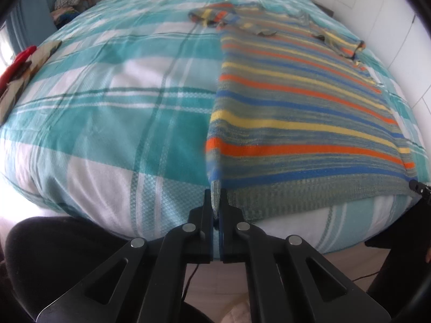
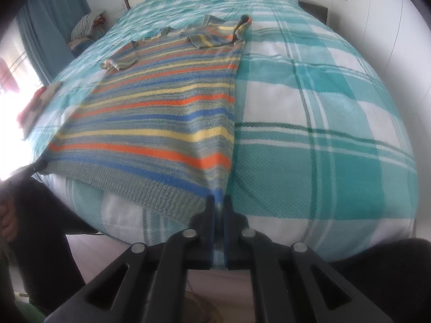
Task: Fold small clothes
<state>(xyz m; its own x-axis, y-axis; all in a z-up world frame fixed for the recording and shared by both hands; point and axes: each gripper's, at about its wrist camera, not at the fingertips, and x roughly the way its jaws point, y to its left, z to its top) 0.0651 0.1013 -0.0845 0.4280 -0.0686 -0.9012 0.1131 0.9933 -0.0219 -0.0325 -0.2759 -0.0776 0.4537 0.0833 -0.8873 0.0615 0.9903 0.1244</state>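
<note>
Left wrist, left tongs (image 1: 216, 202) pinching striped sweater (image 1: 296, 107) hem corner, right tongs (image 2: 219, 204) clamping opposite corner, bare bedspread (image 2: 323, 134) beside.

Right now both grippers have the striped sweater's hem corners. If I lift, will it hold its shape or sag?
It will probably sag: the striped sweater is a soft knit lying limp on the bed, sleeves crumpled. The left gripper and right gripper pinch only the hem corners, so the middle should droop. It looks light, and the knit may stretch somewhat.

My two cameras look down from the near edge of the teal checked bed (image 1: 107, 123), both seeing the striped knitted sweater (image 1: 296, 123).
</note>
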